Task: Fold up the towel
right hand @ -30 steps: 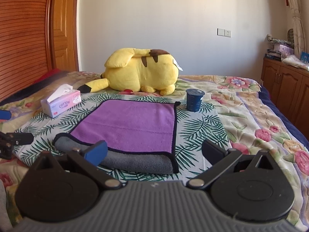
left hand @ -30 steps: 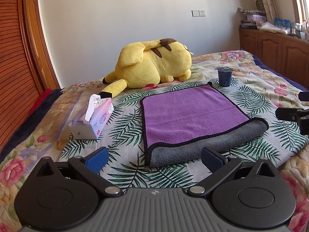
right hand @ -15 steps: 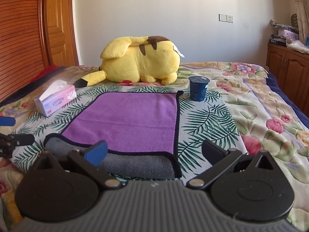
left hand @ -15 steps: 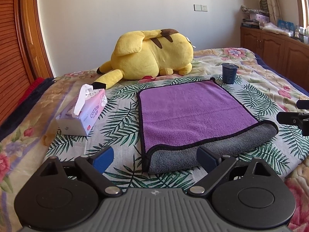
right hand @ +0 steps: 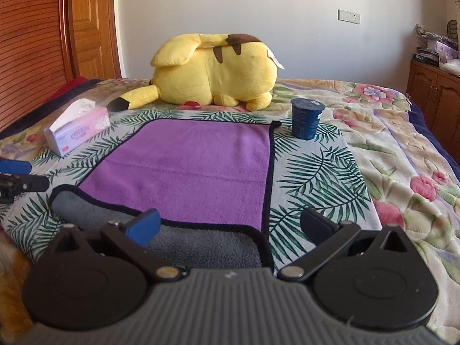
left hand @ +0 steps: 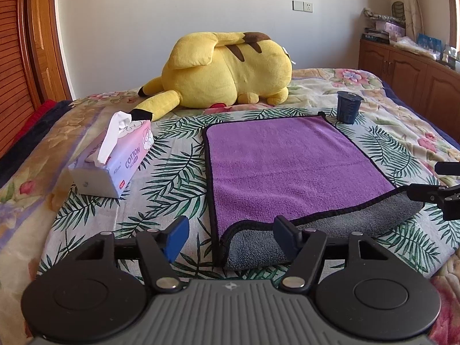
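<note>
Fingers (left hand: 283, 234) (right hand: 145, 227) spread, empty — only left view shows towel (left hand: 287, 166) left edge.

A bed (left hand: 382, 120) covered with a floral quilt carries a leaf-print cloth (left hand: 172, 172) spread across its middle. On that cloth lies a purple towel (left hand: 287, 161), black-edged, its near edge turned up to show a gray underside. A pink-and-white tissue box (left hand: 115, 166), one tissue standing out of its top, sits to the left of the towel, apart from it. A dark blue cup (left hand: 348, 107) stands upright just beside the towel's far right corner. Beyond the towel, a large yellow plush toy (left hand: 227, 72) lies on its side across the quilt, its black-tipped tail reaching toward the tissue box.
</note>
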Demonstrator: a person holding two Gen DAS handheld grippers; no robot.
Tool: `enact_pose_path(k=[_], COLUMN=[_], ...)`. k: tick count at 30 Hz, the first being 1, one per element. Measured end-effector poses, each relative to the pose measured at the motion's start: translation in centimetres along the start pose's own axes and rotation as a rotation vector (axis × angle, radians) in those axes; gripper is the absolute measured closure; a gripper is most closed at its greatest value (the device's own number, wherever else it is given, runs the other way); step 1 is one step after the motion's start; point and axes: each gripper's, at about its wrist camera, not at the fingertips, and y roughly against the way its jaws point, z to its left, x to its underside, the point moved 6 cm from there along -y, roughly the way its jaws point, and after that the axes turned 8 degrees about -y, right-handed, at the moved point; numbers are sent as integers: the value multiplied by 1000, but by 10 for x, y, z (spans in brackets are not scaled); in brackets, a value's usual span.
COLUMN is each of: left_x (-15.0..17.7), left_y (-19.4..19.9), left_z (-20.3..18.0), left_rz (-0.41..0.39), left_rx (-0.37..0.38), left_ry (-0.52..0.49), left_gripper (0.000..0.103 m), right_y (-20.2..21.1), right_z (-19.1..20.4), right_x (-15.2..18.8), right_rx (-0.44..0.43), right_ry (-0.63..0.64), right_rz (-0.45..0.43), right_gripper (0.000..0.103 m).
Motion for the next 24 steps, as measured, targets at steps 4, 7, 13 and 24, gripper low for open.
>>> enact_pose_path(k=[4,7,13,24], left_x=[4,7,13,16], left_y=[-14,-25,-42,-44], left_z=[3,6,15,11], left_rz=[31,53,97,115], left_rx=[2,2,58,90], left_ry=[-7,-12,65,62], left_gripper=[59,62,83,95], right_y=[-7,-13,-23,-29], right_z=[-4,-8,-11,-18], right_x=[1,3,9,13], right_rx=[-4,-13,-17,-54], right_ry=[-5,-10,-18,-61], right_rz=[23,51,97,163], right_gripper=[1,14,20,34])
